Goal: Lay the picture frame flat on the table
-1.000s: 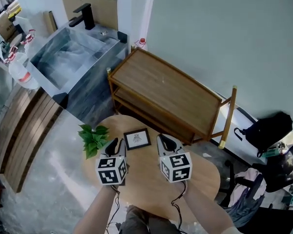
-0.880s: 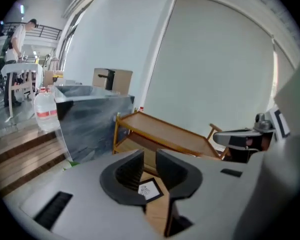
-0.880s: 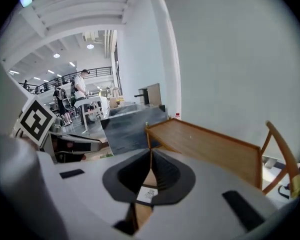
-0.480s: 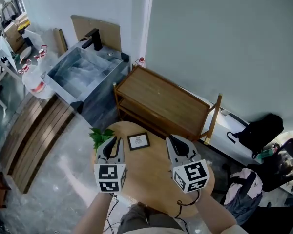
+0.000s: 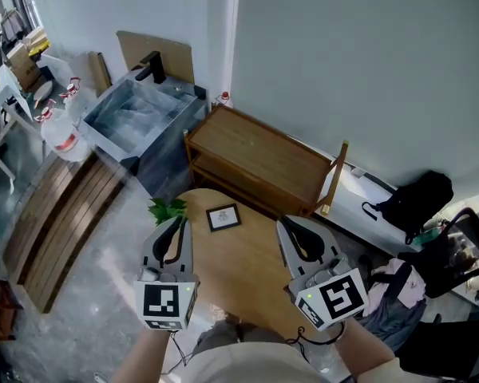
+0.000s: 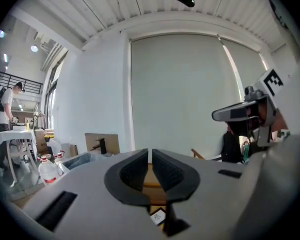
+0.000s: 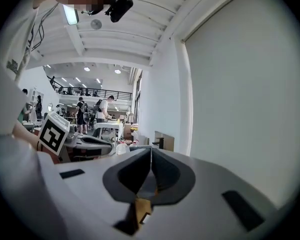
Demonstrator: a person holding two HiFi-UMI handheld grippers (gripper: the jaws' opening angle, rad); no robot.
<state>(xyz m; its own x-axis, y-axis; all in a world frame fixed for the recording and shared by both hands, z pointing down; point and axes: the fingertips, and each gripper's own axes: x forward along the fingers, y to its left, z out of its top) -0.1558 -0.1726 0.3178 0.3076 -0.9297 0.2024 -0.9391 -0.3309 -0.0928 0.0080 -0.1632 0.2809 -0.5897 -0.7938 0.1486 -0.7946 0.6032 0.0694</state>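
Frame point(image 5: 223, 217) lies flat, face up, on the round wooden tabletop point(image 5: 243, 266), near the tabletop's far edge. It is small, with a dark border and a pale picture. Nothing touches the frame.

Left gripper point(image 5: 176, 224) is held on the near left side of the frame, apart from it. Its jaws have just been closing and now stand together with only a thin slit between the pads. Nothing is between them. In the left gripper view the frame shows low down, below the jaws.

Right gripper point(image 5: 288, 227) is held on the near right side of the frame, also apart from it. Its jaws are closed tip to tip and hold nothing. Both grippers point away from the person, roughly level, with the marker cubes toward the person.

Plant point(image 5: 168, 210) stands just left of the frame, at the tabletop's edge. Wooden cart point(image 5: 259, 154) stands beyond the frame, close to the tabletop. Sink point(image 5: 132, 114) with a black tap stands beyond the frame to the left. Black bag point(image 5: 411, 202) lies on the floor well to the right of the frame.
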